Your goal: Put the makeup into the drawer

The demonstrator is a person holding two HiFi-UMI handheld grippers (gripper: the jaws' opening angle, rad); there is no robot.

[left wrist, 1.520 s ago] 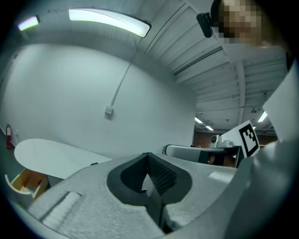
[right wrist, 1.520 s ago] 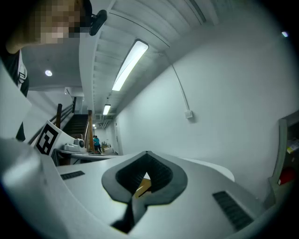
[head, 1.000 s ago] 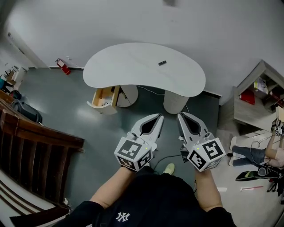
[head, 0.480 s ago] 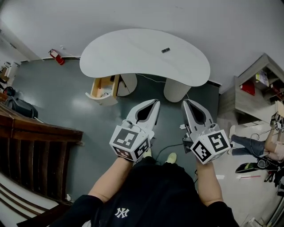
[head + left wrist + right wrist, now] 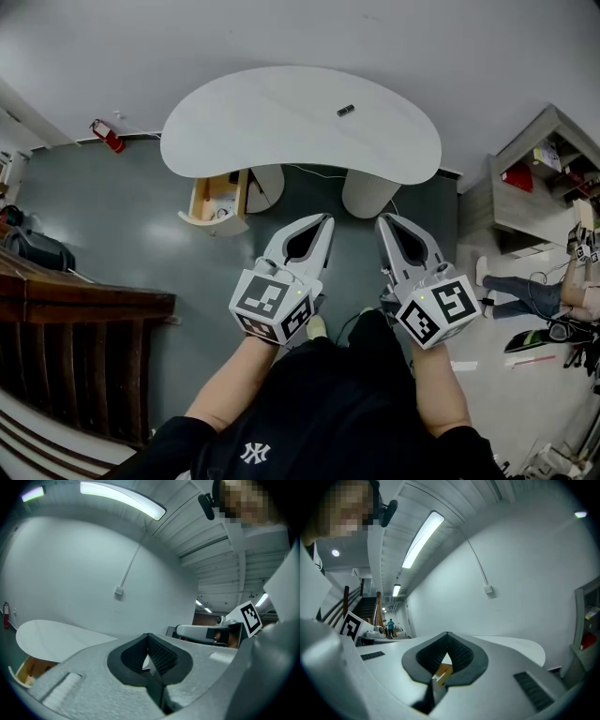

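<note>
I hold my left tool (image 5: 326,218) and my right tool (image 5: 382,218) side by side in the lower middle of the head view, both pointing up the frame toward the white kidney-shaped worktop (image 5: 272,122). Each tool's jaws are pressed together at the tips with nothing pinched between them; in the gripper views only the hollow behind the pads is see-through. The makeup (image 5: 345,111), a small dark piece, lies on the worktop toward its upper right, well apart from both tools. The wooden drawer (image 5: 217,199) hangs pulled open under the worktop's left part, up and left of my left tool. A red fire extinguisher (image 5: 106,137) sits by the wall at the upper left, and a grey shelf unit (image 5: 525,202) stands at the right.
</note>
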